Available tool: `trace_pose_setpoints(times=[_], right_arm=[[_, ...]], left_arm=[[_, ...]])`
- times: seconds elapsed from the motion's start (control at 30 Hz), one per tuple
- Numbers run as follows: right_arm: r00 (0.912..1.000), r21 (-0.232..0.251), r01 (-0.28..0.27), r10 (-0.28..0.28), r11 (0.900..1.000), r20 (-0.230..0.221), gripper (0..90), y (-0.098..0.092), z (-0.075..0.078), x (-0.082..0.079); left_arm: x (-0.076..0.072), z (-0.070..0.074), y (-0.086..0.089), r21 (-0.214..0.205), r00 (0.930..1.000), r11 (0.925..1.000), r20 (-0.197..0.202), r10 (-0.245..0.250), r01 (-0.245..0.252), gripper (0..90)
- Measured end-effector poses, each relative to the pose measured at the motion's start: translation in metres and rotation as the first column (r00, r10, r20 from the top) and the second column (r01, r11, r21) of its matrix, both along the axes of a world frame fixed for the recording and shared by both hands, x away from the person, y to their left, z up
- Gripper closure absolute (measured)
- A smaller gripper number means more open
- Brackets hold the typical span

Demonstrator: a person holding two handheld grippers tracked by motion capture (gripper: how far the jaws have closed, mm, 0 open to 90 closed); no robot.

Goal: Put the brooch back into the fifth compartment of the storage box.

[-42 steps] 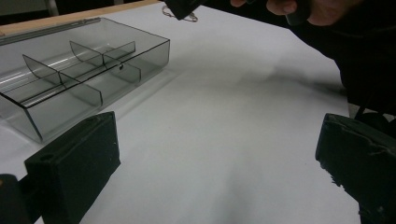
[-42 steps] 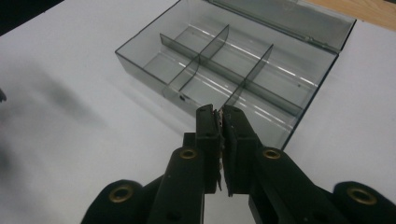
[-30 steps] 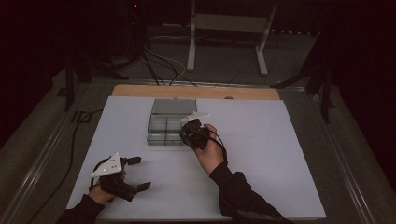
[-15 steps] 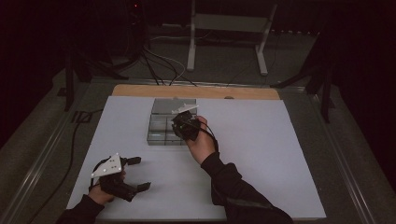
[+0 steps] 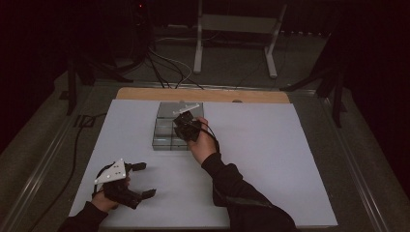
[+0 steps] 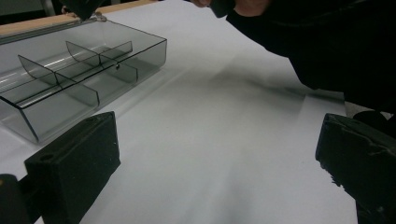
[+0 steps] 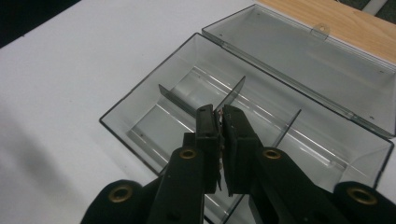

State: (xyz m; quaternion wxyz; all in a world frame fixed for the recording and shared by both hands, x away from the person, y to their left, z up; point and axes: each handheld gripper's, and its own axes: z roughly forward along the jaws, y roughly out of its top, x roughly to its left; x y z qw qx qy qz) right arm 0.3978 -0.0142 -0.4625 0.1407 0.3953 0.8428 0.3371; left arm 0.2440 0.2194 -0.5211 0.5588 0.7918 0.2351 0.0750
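Dividers (image 7: 232,95) of thin smoked plastic stand in the clear organizer box (image 5: 163,126) mid-bench (image 5: 270,159), its lid (image 7: 327,51) laid open behind. Your right hand-held gripper (image 7: 219,122) hangs over the compartments with its jaws pressed together; a sliver of something may sit between the pads, too small to tell. Your left hand-held gripper (image 5: 138,180) rests near the front edge, jaws wide apart. Expect the box to be light, stiff, slick and crackable, so take it by a wall, not a divider.

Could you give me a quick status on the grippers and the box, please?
Right gripper shut, over the open clear box, jaw tips at a divider. Left gripper open, resting on the table. Nothing in the way.
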Motion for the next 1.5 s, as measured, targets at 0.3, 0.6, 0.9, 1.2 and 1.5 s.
trace_pose_setpoints(times=[0.3, 0.6, 0.9, 1.2, 1.5], right_arm=[[0.9994, -0.011, -0.003, 0.002, 0.9999, -0.036, 84.4, 0.007, -0.016, 0.009], [0.9988, 0.016, 0.010, -0.010, 0.9998, -0.048, 58.2, 0.004, -0.017, 0.012], [0.9971, 0.121, -0.037, 0.045, 0.9920, -0.061, 22.8, -0.012, -0.002, 0.003], [0.9906, 0.177, -0.128, 0.134, 0.9758, -0.027, 14.0, -0.028, 0.014, -0.012], [0.9736, 0.173, -0.225, 0.228, 0.9590, -0.002, 0.0, -0.043, 0.014, -0.020]], left_arm=[[0.000, 0.000, 0.000, -0.001, 1.0000, 1.0000, -0.001, -0.002, 0.002, 1.1], [0.000, 0.000, 0.000, -0.003, 1.0000, 1.0000, -0.002, -0.003, 0.003, 1.1], [0.000, 0.000, 0.000, 0.004, 1.0000, 1.0000, 0.000, -0.002, 0.002, 1.1], [0.001, 0.000, -0.001, 0.005, 1.0000, 1.0000, 0.000, -0.002, 0.002, 1.1], [0.000, 0.000, -0.001, 0.007, 1.0000, 1.0000, 0.001, 0.000, 0.000, 1.1]])
